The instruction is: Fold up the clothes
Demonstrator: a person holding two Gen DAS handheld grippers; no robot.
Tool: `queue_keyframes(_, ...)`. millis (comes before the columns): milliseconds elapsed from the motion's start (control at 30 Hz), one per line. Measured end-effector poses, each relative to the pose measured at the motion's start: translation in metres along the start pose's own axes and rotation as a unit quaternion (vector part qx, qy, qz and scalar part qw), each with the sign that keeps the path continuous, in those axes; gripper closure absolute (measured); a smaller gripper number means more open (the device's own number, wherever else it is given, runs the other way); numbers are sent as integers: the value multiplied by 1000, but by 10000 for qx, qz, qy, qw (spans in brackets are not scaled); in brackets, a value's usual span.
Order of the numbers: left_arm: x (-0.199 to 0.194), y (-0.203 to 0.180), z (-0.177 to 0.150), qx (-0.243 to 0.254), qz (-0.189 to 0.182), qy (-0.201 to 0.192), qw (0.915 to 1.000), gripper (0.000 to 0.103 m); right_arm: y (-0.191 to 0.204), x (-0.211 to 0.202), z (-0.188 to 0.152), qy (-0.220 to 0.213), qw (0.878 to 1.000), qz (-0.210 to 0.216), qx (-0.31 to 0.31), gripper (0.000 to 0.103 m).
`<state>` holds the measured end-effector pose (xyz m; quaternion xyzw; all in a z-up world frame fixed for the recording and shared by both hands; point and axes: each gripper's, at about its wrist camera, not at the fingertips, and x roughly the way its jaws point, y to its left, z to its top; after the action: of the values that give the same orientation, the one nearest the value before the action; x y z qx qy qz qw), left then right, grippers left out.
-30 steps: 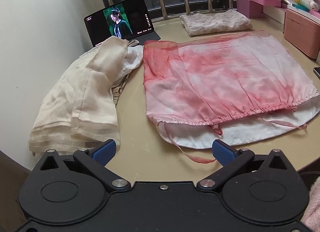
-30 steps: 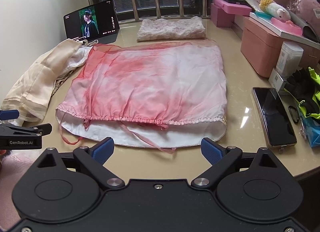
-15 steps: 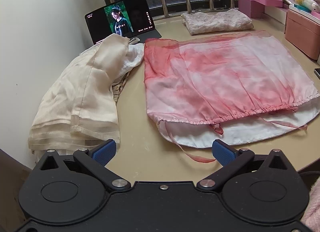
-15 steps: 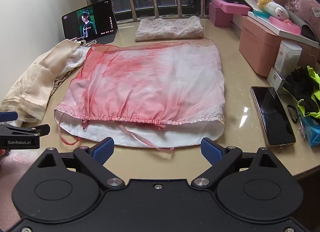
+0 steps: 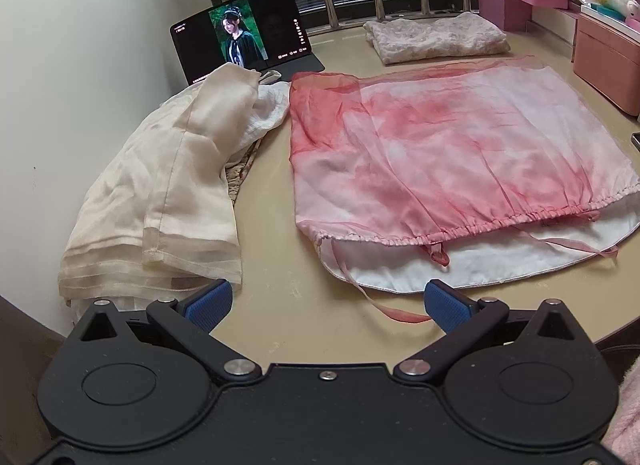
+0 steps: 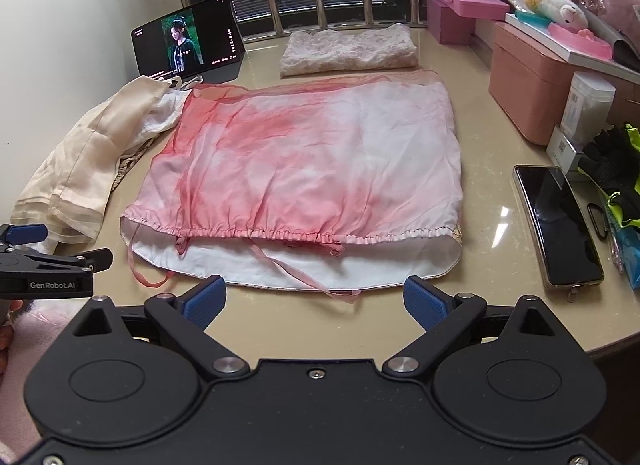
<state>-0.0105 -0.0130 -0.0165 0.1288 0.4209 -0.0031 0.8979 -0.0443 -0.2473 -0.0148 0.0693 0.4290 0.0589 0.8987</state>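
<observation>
A pink and white sheer skirt (image 5: 452, 169) lies flat on the beige table (image 5: 280, 305), its gathered waistband and white lining toward me; it also shows in the right wrist view (image 6: 312, 177). Thin pink ribbons (image 5: 376, 301) trail from its near edge. My left gripper (image 5: 326, 301) is open and empty, just short of the skirt's near left corner. My right gripper (image 6: 314, 299) is open and empty, just short of the middle of the near hem. The left gripper also shows from the side in the right wrist view (image 6: 60, 261).
A cream garment pile (image 5: 160, 193) lies at the left by the wall. A folded lace garment (image 6: 348, 49) sits at the back. A tablet (image 6: 188, 41) stands back left. Pink boxes (image 6: 532, 77), a phone (image 6: 558, 225) and gloves (image 6: 612, 161) line the right side.
Both grippers have crept slightly forward toward the skirt's near hem. Both stay open. The skirt has not moved.
</observation>
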Motion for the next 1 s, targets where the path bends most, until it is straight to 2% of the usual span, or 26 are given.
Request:
queue_keyframes(100,-1,3,1,48,-298,-51,9995,0,0,1,2,56,9999,153,-24,6)
queue_keyframes(167,-4,5,3,165,-545,-228,9981,0,0,4,6,124,9989,436,-145,6)
queue_keyframes(267,-1,0,9,1005,-158,-667,9926,0,3,9,19,192,9953,844,-429,5)
queue_keyframes(333,4,-4,13,1683,102,-919,9814,2,6,14,32,212,9927,976,-678,6)
queue_keyframes(400,15,-5,15,2204,65,-951,9707,5,13,18,47,180,9882,1119,-1029,9)
queue_keyframes(467,31,-5,15,2628,-81,-879,9608,18,23,25,60,220,9805,1280,-1476,13)
queue_keyframes(533,52,-5,15,2935,-213,-654,9535,34,34,32,70,219,9740,1356,-1800,23)
queue_keyframes(600,70,-6,12,3196,-315,-546,9455,39,45,39,76,253,9678,1433,-2053,29)
queue_keyframes(700,84,-9,5,3547,-430,-571,9322,42,58,47,77,274,9610,1484,-2317,30)
queue_keyframes(767,90,-13,1,3816,-520,-572,9211,54,63,54,76,375,9578,1539,-2399,30)
queue_keyframes(833,95,-18,-4,4073,-589,-527,9099,87,68,61,74,553,9521,1700,-2482,31)
queue_keyframes(867,96,-19,-5,4122,-625,-516,9075,93,73,64,71,635,9474,1778,-2584,33)
queue_keyframes(933,93,-14,-3,3952,-814,-617,9129,96,87,71,66,767,9357,1916,-2861,45)
queue_keyframes(1000,89,-4,6,3549,-1083,-629,9265,97,104,77,60,905,9185,2058,-3253,59)
